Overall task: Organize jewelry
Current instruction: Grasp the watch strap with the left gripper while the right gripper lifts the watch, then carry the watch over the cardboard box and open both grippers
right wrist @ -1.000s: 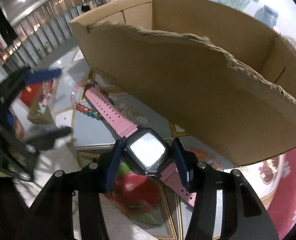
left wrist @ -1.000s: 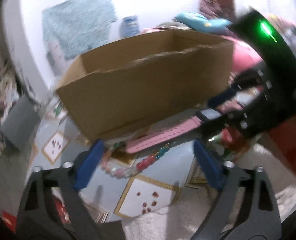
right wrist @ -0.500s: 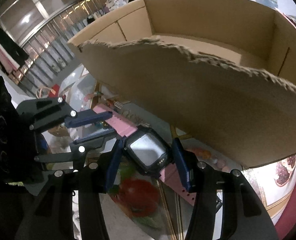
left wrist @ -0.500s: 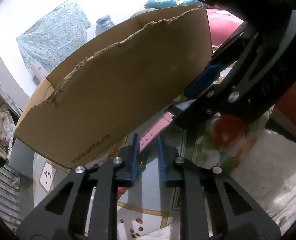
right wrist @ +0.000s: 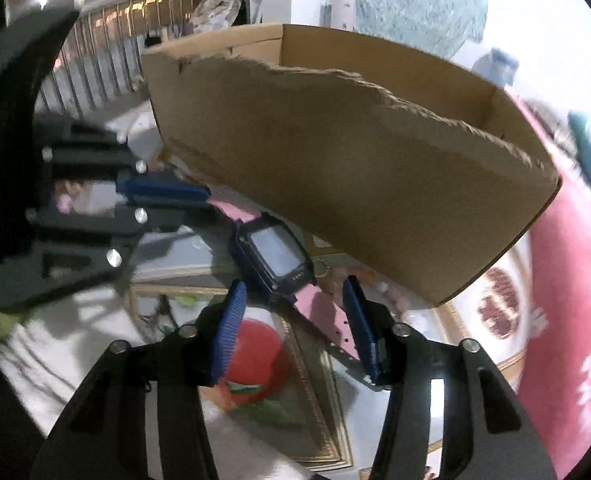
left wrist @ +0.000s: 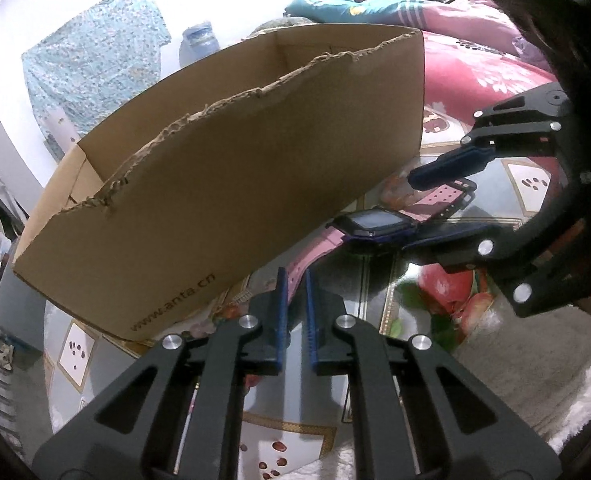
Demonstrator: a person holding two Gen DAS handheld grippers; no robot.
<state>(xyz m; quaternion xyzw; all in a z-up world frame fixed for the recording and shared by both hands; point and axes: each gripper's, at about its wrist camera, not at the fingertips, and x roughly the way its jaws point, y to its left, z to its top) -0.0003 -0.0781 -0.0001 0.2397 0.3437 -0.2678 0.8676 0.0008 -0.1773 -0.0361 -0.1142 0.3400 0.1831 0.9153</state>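
The left gripper [left wrist: 295,276] has swung in from the beads and snapped nearly closed, and its jaws are closing yet on the pink strap of the watch [left wrist: 369,222], where a second ago they stood wide apart over the floor mat. The strap end runs straight between the blue pads, so the left side now has a pinch on the band. Over on the other hand the story reverses: the right gripper [right wrist: 295,320], which was clamped across the watch's dark case, has slid back along the band and the case [right wrist: 273,254] now sits ahead of its fingertips, outside them. Its jaws are narrowing a little, but the pink strap lies in the gap with room on both sides, and the pads do not look to be pressing it. That reads as a hand-over in progress, the watch passing from right to left.

For the tidying job this is promising. The watch hangs low just in front of the cardboard box [left wrist: 231,184], close under its torn front wall, with the screen facing up. The box's open top is above and behind it, so the likely next call is a lift over that ragged edge. The thin strap pinch could let the heavy case swing or slip
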